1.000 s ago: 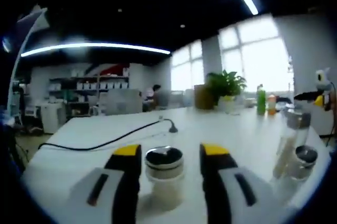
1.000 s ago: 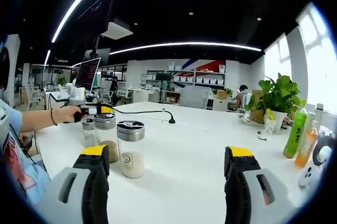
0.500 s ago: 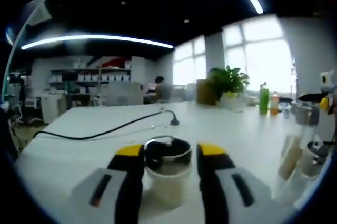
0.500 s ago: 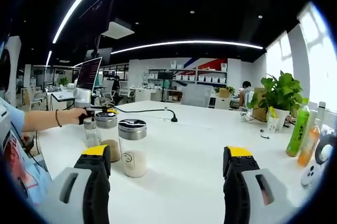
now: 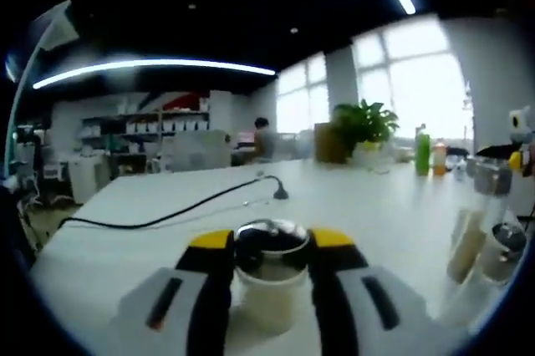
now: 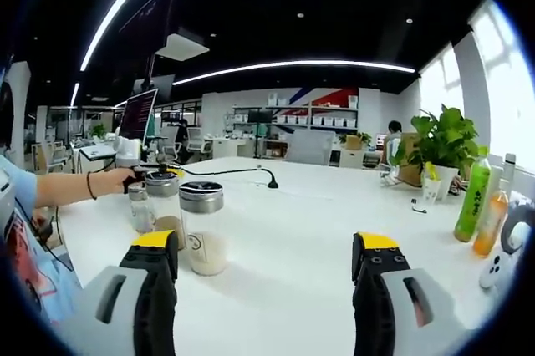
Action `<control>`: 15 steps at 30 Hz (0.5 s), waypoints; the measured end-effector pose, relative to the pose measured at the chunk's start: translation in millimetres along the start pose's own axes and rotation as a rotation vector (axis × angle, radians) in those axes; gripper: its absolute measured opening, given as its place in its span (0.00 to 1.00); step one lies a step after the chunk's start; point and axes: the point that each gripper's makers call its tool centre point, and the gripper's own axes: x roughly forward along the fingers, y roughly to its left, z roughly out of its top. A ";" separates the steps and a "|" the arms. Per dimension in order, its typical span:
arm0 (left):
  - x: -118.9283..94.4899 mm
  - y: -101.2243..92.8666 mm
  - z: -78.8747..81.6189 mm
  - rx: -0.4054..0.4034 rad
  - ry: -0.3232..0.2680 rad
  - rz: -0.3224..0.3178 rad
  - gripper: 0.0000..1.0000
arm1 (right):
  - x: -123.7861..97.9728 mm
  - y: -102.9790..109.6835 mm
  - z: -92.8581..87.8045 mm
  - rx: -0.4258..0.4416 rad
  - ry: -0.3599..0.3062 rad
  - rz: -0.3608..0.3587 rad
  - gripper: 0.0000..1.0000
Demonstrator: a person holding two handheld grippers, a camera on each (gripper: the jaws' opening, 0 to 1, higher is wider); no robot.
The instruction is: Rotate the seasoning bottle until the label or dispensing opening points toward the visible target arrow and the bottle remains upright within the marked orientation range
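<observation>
While the left gripper (image 5: pixel 269 243) clamps the upright seasoning bottle (image 5: pixel 269 277) between its jaws, the right gripper (image 6: pixel 267 247) stands wide, empty.

Open-plan office. Long white table (image 6: pixel 284 231) across the lower half of the right gripper view, black cable (image 6: pixel 230 171) trailing over it. At left, a monitor (image 6: pixel 139 115) on a stand, desks and office chairs (image 6: pixel 174 142) behind. Far centre, white shelving (image 6: pixel 322 124) stacked with boxes. At right, potted plant (image 6: pixel 441 144) and large bright windows (image 5: pixel 414 80), also upper right in the left gripper view. Curved strip lights (image 6: pixel 284 67) along a dark ceiling.
</observation>
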 end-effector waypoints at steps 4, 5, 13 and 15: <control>-1.6 -6.5 3.1 0.020 -0.007 -0.012 0.36 | -0.2 3.2 0.3 -0.006 0.000 0.015 0.89; -2.4 -9.3 5.4 0.033 -0.015 -0.020 0.36 | -0.2 3.3 -0.2 -0.014 0.004 0.015 0.89; -15.3 -19.6 11.4 0.007 -0.026 -0.041 0.36 | -0.4 6.8 2.6 -0.022 0.000 0.020 0.89; -19.4 -20.0 13.7 -0.005 -0.030 -0.045 0.36 | -0.1 6.7 2.1 -0.017 0.001 0.021 0.89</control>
